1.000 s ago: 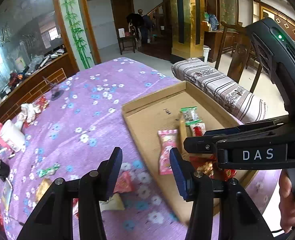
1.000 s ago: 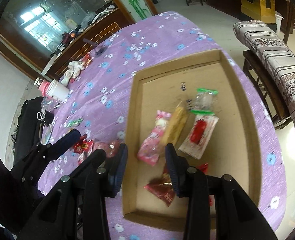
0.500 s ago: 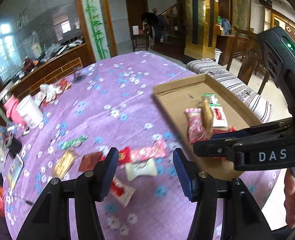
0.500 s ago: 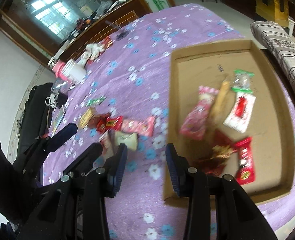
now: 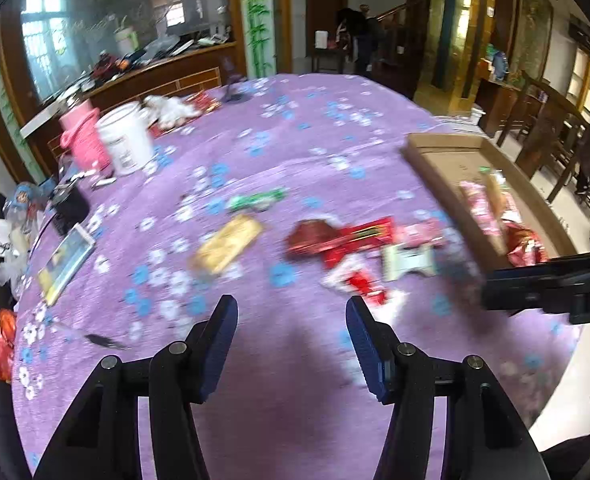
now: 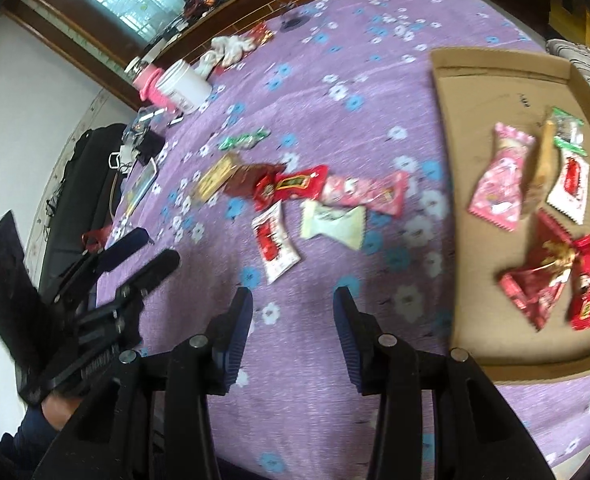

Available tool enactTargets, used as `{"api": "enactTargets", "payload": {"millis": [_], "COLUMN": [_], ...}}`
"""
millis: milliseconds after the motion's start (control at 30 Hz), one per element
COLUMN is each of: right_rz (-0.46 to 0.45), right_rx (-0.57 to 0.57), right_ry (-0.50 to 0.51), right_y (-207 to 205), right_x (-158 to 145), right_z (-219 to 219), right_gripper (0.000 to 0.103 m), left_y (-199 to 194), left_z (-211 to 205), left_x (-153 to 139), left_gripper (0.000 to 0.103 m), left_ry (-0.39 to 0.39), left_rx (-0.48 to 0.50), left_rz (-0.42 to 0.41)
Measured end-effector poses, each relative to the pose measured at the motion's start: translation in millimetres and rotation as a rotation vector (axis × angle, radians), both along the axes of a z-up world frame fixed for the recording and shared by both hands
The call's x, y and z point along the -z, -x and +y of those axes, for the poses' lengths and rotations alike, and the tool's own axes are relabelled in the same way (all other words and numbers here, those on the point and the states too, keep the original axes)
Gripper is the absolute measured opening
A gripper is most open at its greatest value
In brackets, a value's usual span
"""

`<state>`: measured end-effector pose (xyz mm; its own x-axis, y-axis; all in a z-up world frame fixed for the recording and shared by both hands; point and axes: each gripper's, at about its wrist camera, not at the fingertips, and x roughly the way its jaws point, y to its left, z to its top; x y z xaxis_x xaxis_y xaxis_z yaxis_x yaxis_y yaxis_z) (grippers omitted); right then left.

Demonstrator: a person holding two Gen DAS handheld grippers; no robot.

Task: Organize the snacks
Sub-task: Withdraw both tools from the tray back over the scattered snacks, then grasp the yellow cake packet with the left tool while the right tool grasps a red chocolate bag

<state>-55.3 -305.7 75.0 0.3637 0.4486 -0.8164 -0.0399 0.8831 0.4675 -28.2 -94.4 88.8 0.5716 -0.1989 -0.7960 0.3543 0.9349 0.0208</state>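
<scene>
A purple flowered cloth covered the round table, with a wooden sideboard and windows behind it. The left gripper hung over bare cloth, its jaws released with nothing between them; they had just been opening a little wider earlier in the last second. Ahead of those jaws lay a loose row of snacks: a gold packet ahead and slightly to the left, a green wrapper farther beyond it, a dark red packet and a bright red packet ahead and to the right, and a pale candy right of those. The view was blurred, so fine print on them could not be read.

The right gripper also stood with jaws apart and empty, above the cloth. Just ahead of its left jaw lay a white-and-red sachet, with the pale candy ahead between the jaws and a pink packet beyond that. To the right of the jaws sat the cardboard tray, already holding a pink bag, a tan stick, a white sachet and crumpled red wrappers. Far ahead on the left stood a white jar touching a pink cup.
</scene>
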Motion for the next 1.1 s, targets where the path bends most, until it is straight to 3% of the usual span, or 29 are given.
{"api": "enactTargets", "payload": {"millis": [167, 333, 533, 800, 900, 967, 1100], "right_rz": [0.003, 0.012, 0.027, 0.03, 0.026, 0.018, 0.011], "right_rx": [0.012, 0.041, 0.095, 0.167, 0.168, 0.156, 0.115], "right_ry": [0.008, 0.021, 0.042, 0.062, 0.061, 0.062, 0.052], "right_y": [2, 4, 13, 21, 19, 15, -3], "right_x": [1, 3, 5, 3, 1, -1, -6], "right_z": [6, 5, -4, -20, -20, -16, -3], "right_gripper": [0.041, 0.042, 0.042, 0.042, 0.042, 0.042, 0.042], "left_y": [-33, -68, -108, -141, -141, -138, -122], "left_z": [34, 37, 24, 7, 8, 12, 15], "left_x": [10, 22, 48, 73, 77, 77, 75], "left_gripper": [0.071, 0.084, 0.085, 0.085, 0.068, 0.046, 0.036], "left_ry": [-0.036, -0.053, -0.136, -0.162, -0.128, -0.088, -0.084], "left_rx": [-0.003, 0.064, 0.11, 0.158, 0.154, 0.144, 0.111], "left_rz": [0.017, 0.032, 0.043, 0.072, 0.087, 0.1, 0.112]}}
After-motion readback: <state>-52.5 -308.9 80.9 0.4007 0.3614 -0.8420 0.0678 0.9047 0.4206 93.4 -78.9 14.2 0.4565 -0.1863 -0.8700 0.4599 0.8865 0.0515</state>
